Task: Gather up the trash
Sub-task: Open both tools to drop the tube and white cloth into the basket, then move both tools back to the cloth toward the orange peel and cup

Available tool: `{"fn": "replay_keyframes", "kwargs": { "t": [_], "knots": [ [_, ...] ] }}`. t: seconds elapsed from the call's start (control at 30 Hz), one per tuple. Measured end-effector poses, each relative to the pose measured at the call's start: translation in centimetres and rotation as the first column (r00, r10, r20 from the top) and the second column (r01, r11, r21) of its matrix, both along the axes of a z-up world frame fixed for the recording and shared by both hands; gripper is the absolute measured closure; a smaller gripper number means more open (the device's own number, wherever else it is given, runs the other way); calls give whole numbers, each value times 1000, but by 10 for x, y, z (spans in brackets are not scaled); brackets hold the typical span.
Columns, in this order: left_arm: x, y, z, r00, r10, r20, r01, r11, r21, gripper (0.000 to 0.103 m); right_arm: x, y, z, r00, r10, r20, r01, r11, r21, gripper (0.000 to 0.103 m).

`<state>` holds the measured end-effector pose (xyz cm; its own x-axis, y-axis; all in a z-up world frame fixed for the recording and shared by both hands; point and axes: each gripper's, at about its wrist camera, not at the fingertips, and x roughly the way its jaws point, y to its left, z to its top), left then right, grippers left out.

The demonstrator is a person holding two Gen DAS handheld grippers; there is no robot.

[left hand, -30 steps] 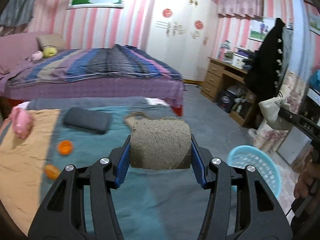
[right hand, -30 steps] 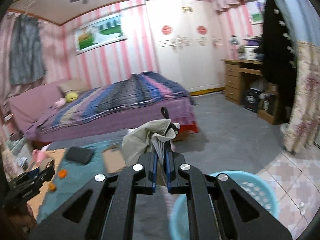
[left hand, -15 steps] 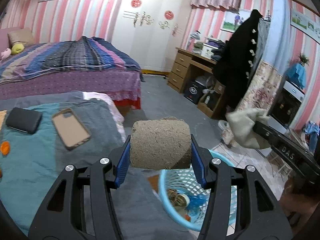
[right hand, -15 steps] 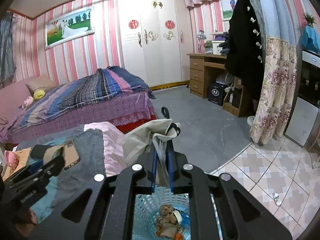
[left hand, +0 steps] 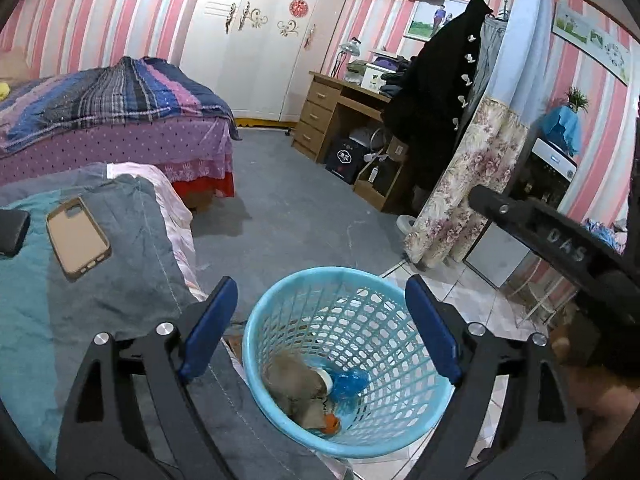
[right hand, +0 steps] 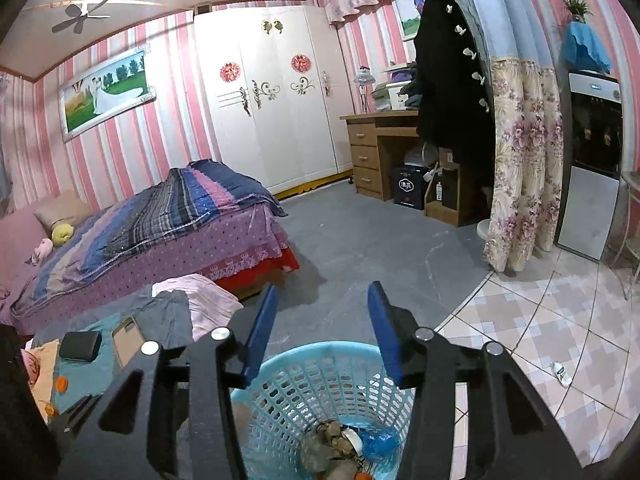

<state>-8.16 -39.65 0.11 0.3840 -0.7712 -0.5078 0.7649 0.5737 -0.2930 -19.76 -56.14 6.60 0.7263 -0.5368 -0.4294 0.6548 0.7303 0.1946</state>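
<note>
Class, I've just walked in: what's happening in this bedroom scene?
A person is collecting trash with a claw in each hand. Both the left claw and the right claw hang open and empty over the blue basket, jaws just opened. A brown roll and other rubbish lie inside.

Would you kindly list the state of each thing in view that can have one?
left gripper: open, nothing between its fingers, jaws just opened.
right gripper: open, empty, jaws just opened.
blue basket: upright on the floor, holding trash.
phone case: lying flat on the bedding.
wardrobe: doors closed.
desk drawers: closed.
</note>
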Motion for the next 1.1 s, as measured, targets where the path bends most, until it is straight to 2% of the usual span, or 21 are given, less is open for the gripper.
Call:
{"fn": "replay_keyframes", "kwargs": {
  "t": [0.13,0.2,0.27,0.4,0.57,0.63,0.7,0.77,0.9,1.1],
  "knots": [
    [11,25,6,998,54,24,-54,998,6,19,-5,-1,0,1000,22,-1,-22,1000,-11,56],
    [19,46,9,993,107,44,-108,994,15,16,-4,2,-1,999,34,0,-34,999,-18,56],
    [33,79,10,982,186,43,-188,982,24,14,0,4,-2,999,46,-10,-46,999,-21,56],
    [58,142,13,950,297,94,-303,950,70,14,12,14,-2,997,79,-27,-79,997,-26,56],
    [92,234,8,873,461,162,-482,866,131,11,27,36,-1,990,139,-35,-140,989,-37,56],
    [103,268,1,838,514,182,-542,825,162,11,35,46,0,985,165,-42,-167,985,-47,55],
    [108,303,-12,803,570,176,-595,785,171,11,45,62,-1,979,199,-46,-201,978,-51,53],
    [114,321,-19,785,600,153,-620,763,183,11,54,74,-2,972,228,-45,-231,972,-48,53],
    [116,353,-31,766,629,135,-643,740,199,11,80,118,-4,948,310,-69,-315,946,-75,53],
    [118,367,-53,766,628,138,-640,726,250,10,115,182,-11,891,441,-108,-451,886,-106,51]
  ]
}}
